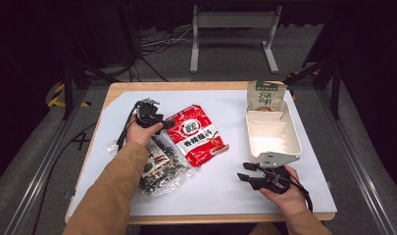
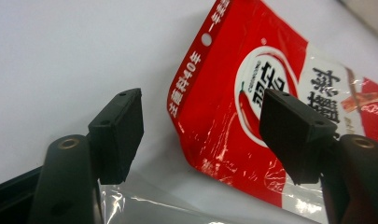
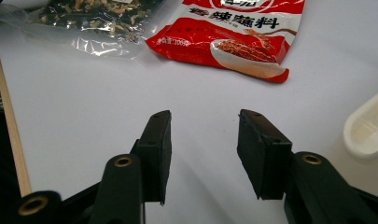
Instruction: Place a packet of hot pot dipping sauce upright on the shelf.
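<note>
A red seasoning packet (image 1: 196,134) lies flat in the middle of the white table top. My left gripper (image 1: 167,123) sits low at the packet's upper left corner. In the left gripper view its jaws (image 2: 203,123) stand wide apart, with the red packet's (image 2: 233,93) edge between them and neither pad pressing on it. My right gripper (image 1: 245,172) hovers near the table's front right, just in front of the white tray (image 1: 291,139). Its jaws (image 3: 203,149) are open over bare table with nothing between them.
A clear bag of dark dried mix (image 1: 164,169) lies under my left forearm, beside the red packet. A green and tan pouch (image 1: 265,95) stands at the tray's far end. The tray's rim (image 3: 368,126) shows at right in the right gripper view.
</note>
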### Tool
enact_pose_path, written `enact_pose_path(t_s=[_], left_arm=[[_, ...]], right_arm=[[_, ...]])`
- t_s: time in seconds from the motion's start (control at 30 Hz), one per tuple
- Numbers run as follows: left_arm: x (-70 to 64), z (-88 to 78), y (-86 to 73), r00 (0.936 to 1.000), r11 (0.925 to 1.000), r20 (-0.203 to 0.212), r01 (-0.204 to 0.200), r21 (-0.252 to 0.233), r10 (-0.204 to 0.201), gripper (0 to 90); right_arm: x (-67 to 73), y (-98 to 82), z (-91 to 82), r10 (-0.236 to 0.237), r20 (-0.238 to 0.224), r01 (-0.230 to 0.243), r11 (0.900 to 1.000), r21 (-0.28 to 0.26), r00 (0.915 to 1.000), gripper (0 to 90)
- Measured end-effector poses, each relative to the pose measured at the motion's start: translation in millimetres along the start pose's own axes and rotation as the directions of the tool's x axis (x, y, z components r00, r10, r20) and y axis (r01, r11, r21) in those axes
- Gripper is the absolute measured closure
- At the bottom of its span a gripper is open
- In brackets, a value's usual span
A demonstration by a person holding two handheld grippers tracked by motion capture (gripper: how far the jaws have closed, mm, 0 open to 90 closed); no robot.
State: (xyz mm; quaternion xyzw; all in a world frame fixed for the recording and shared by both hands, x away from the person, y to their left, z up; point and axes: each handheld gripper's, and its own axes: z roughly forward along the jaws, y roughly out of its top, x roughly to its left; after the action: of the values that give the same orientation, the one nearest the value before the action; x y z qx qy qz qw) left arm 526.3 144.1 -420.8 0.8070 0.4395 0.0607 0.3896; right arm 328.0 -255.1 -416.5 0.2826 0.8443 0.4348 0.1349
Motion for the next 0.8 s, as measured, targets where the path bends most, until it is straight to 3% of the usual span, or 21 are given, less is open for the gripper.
enact_pose_path(t_s=[0.33,0.8], left_arm=[[2.0,12.6,-2.7,0.9997,0.9992,0.015,0.017,0.036,-0.017,36.0],[-2.1,14.4,-3.1,0.9974,0.9999,0.072,-0.006,0.016,0.005,36.7]], right_arm=[[0.6,-0.2,-2.3,0.000,-0.001,0.000,1.000,-0.006,1.0000,55.1],[0.1,-0.4,-2.6,0.009,-0.005,-0.009,1.000,-0.011,1.0000,55.1]])
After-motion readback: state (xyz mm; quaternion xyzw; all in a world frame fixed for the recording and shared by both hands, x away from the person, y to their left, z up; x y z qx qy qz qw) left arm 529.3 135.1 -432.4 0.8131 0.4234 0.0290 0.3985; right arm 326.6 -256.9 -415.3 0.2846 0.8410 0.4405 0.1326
